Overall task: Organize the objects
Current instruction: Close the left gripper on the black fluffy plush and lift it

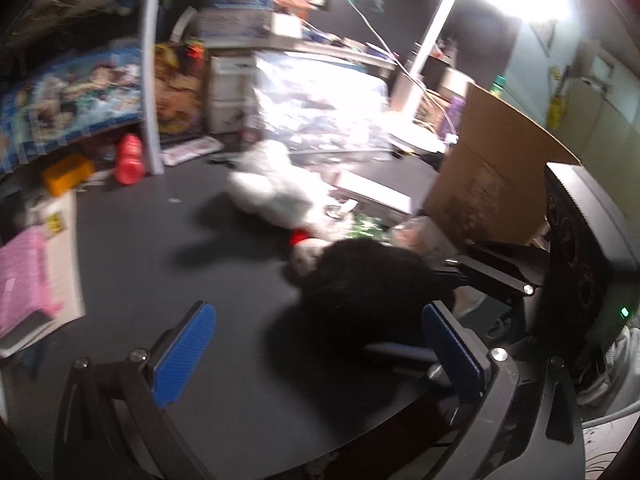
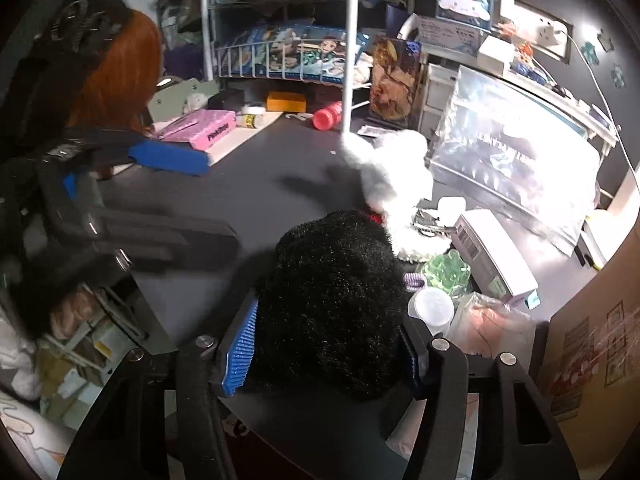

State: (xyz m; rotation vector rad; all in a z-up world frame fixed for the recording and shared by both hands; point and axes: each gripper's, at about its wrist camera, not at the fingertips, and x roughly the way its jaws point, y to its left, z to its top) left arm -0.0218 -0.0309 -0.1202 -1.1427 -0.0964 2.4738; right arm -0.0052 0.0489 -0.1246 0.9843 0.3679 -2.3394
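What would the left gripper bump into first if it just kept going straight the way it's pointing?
Probably bare dark tabletop: the left gripper stands open with only table directly ahead. The black plush lies just to its right and might be brushed by the right finger; the blur and the fisheye view make depth uncertain.
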